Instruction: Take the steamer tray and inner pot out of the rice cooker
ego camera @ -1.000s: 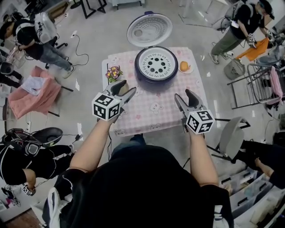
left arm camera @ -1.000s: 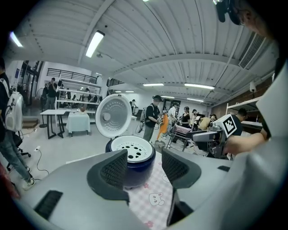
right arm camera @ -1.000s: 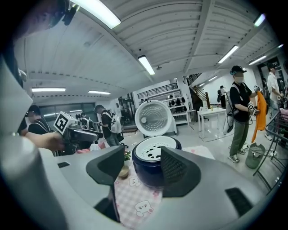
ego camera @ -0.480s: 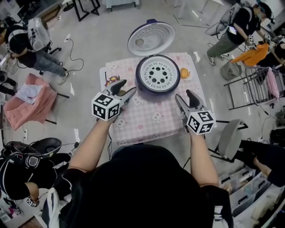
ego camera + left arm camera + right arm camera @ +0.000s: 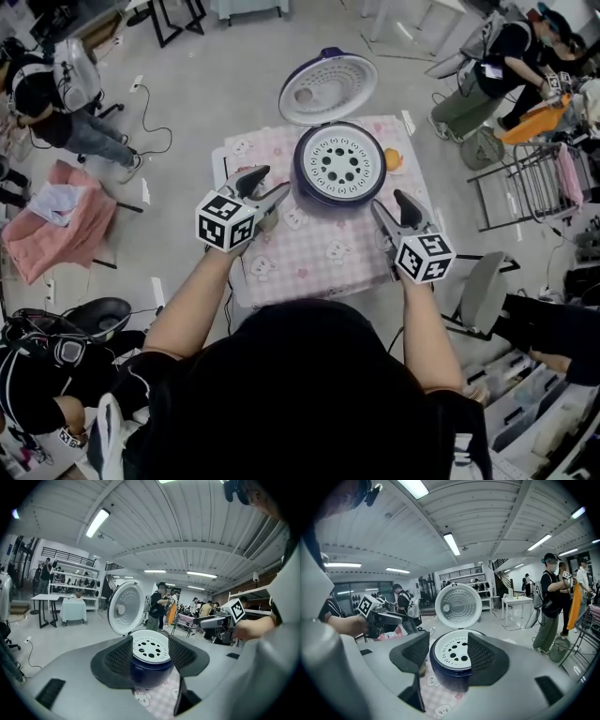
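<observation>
**Left side.** The left tongs are held above the near left part of the table. The jaws are spread wide and nothing is gripped. In the left gripper view the rice cooker is framed between the jaws, but it stands ahead of the tips and is not touched.

**Centre.** The cooker stands ahead of both tongs, between their lines of reach. Its lid is swung fully open on the far side. The steamer tray, a white disc with holes, is seated in the cooker's mouth. The inner pot is judged to lie beneath it and cannot be seen.

**Right side.** The right tongs are held near the cooker's right front, with the jaws wide apart and empty. An orange item lies just beyond the tips, beside the cooker.

**Hazards (judged).**
- The tray appears to be seated level with the rim, so little edge is offered. A shallow grip may slip.
- If only one side is lifted, the tray may tilt and jam or drop back.
- The cooker may be dragged on the checked cloth if the tray sticks.
- The orange item may be knocked by a wide swing of the right tongs.

**Markings.** No brand or lettering can be read on the cooker. Only black-and-white square patterns are seen on the cubes of the tongs, and small animal prints on the cloth.
</observation>
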